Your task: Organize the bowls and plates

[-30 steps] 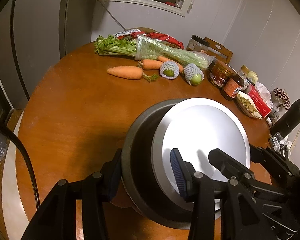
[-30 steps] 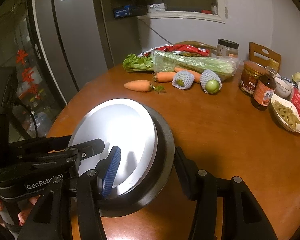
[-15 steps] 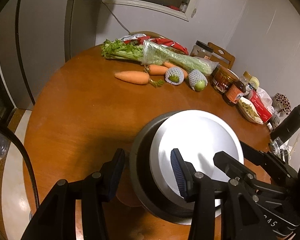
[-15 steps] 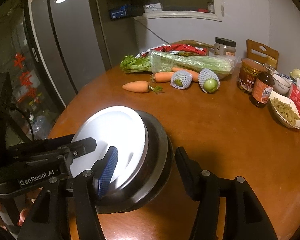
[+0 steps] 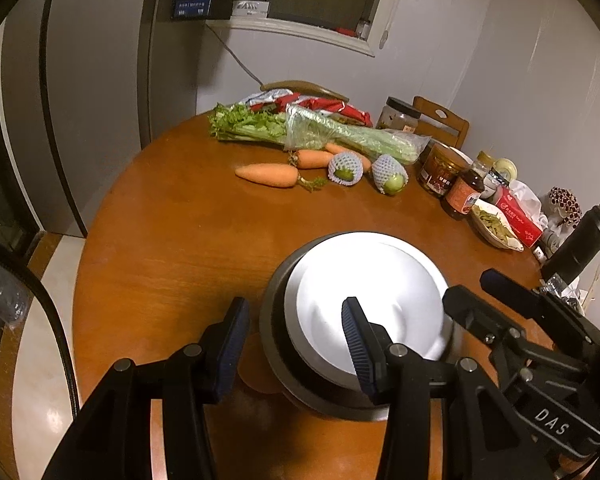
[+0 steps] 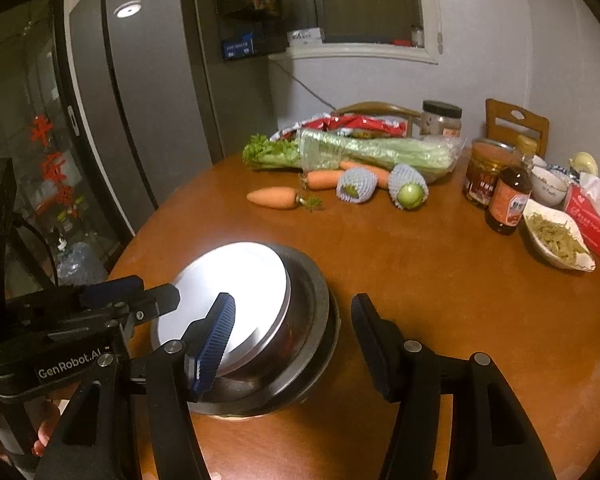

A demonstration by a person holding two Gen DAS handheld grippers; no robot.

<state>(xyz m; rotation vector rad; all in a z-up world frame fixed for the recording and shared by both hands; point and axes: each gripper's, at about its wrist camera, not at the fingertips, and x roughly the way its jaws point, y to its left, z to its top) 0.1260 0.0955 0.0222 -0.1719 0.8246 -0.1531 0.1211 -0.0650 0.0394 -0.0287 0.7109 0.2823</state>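
Note:
A stack of dishes sits on the round wooden table (image 5: 172,240). A pale shiny plate (image 5: 364,292) (image 6: 228,288) lies on top of a steel bowl (image 6: 300,312), which rests in a wider dark dish (image 5: 270,320) (image 6: 324,344). My left gripper (image 5: 294,344) hovers open over the stack's near left rim. Its left finger stands clear of the dark dish and its right finger hangs over the plate. My right gripper (image 6: 294,340) is open astride the stack's right rim, with neither pad pressing on it. Each view also shows the other gripper (image 5: 476,292) (image 6: 148,294) beside the stack.
Carrots (image 5: 266,175), bagged celery (image 5: 340,136) and two netted fruits (image 5: 344,166) lie at the table's far side. Jars and a sauce bottle (image 5: 462,196), a dish of food (image 5: 494,224) and a black flask (image 5: 584,240) crowd the right. A fridge (image 6: 148,92) stands at the left.
Both grippers have drawn up and back from the stack, which stays on the table. The right gripper's jaws have widened and its right finger now stands off the rim.

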